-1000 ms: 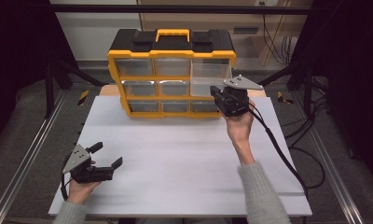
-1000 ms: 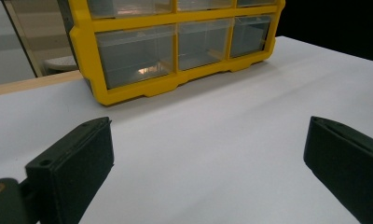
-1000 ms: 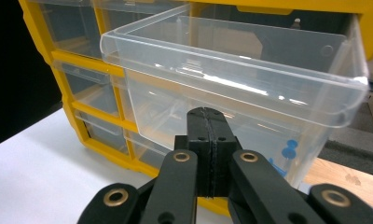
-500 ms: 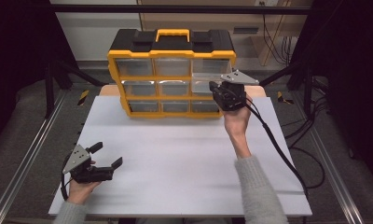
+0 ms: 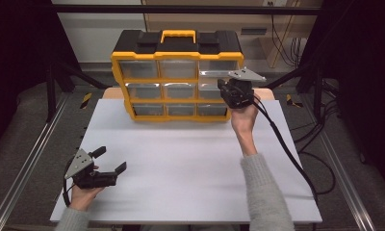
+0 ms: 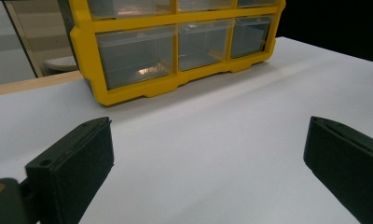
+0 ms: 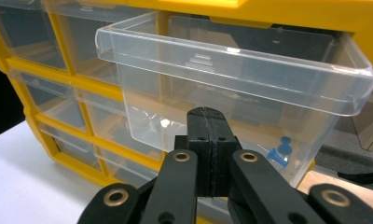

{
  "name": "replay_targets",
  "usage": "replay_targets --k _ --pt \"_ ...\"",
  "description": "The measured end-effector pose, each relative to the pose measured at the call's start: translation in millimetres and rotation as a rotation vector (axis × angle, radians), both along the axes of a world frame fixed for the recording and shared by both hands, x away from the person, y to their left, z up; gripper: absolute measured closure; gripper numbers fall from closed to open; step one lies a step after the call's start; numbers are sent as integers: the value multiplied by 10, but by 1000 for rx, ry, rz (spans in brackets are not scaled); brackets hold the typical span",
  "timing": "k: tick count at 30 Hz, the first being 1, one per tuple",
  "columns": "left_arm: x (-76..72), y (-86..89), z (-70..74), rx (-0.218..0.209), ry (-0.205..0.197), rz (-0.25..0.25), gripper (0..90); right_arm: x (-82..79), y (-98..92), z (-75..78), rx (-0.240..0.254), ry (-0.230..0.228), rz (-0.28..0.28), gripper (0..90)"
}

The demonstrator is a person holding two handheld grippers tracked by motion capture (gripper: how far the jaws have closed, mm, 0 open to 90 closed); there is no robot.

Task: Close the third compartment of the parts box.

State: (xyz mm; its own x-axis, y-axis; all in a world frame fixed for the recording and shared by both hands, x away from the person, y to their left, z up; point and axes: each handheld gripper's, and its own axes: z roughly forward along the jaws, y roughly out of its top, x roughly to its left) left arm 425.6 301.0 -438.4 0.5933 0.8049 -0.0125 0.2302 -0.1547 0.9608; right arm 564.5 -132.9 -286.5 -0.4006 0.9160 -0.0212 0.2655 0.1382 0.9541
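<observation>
White table up front, yellow drawer organizer at its back edge. My right gripper, jaws together, fronts the pulled-out clear drawer with blue pushpins. Left gripper idles apart, probably waiting.

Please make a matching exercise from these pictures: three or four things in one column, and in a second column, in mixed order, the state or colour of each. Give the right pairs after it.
Column 1
1. left gripper
2. right gripper
3. top right drawer
4. organizer frame

Column 2
A. yellow
B. pulled partly out, clear plastic, small blue pins inside
C. fingers shut together
D. fingers wide apart, low over the white table

Pairs: 1-D, 2-C, 3-B, 4-A
</observation>
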Motion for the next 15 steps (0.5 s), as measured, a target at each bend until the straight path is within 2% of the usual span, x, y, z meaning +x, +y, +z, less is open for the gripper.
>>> replay_targets --k 15 --pt "5 -11 -7 6 2 -5 12 176 30 -44 -16 -14 -16 900"
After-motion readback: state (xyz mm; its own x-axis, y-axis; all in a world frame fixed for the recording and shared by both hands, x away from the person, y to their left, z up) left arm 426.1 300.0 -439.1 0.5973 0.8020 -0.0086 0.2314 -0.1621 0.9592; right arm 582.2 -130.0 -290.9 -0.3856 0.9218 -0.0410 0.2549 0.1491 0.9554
